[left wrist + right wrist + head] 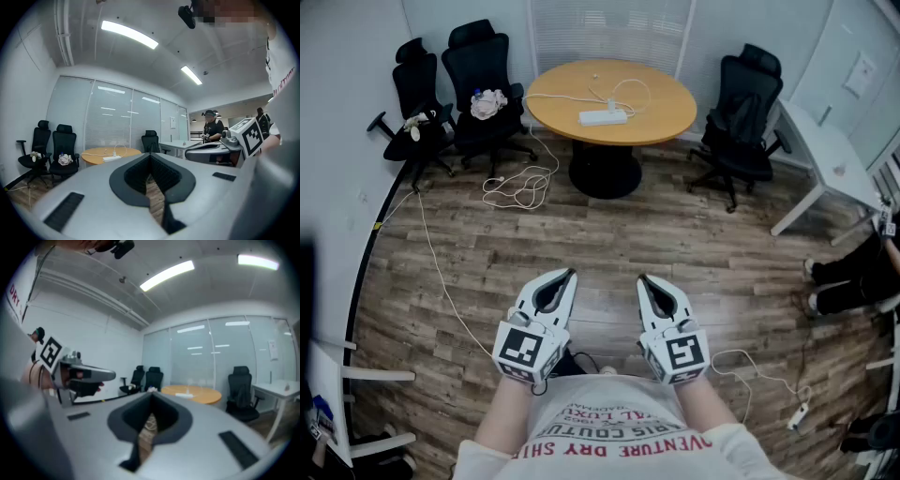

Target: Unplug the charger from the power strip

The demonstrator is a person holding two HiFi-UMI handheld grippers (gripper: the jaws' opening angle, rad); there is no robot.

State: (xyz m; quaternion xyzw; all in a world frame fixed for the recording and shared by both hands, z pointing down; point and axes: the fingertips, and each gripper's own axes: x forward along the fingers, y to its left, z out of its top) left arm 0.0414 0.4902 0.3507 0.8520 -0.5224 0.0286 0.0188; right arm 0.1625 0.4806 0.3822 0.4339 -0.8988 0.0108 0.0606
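Observation:
A white power strip lies on the round wooden table at the far side of the room, with a small white charger and a looping white cable at it. The strip also shows small in the left gripper view and, blurred, in the right gripper view. My left gripper and right gripper are held side by side close to my body, well short of the table. Both are shut with nothing between the jaws, as the left gripper and right gripper show in their own views.
Two black office chairs stand left of the table, one with a white cloth. Another chair and a white desk are at the right. A white cable coils on the wood floor. A person sits at the right edge.

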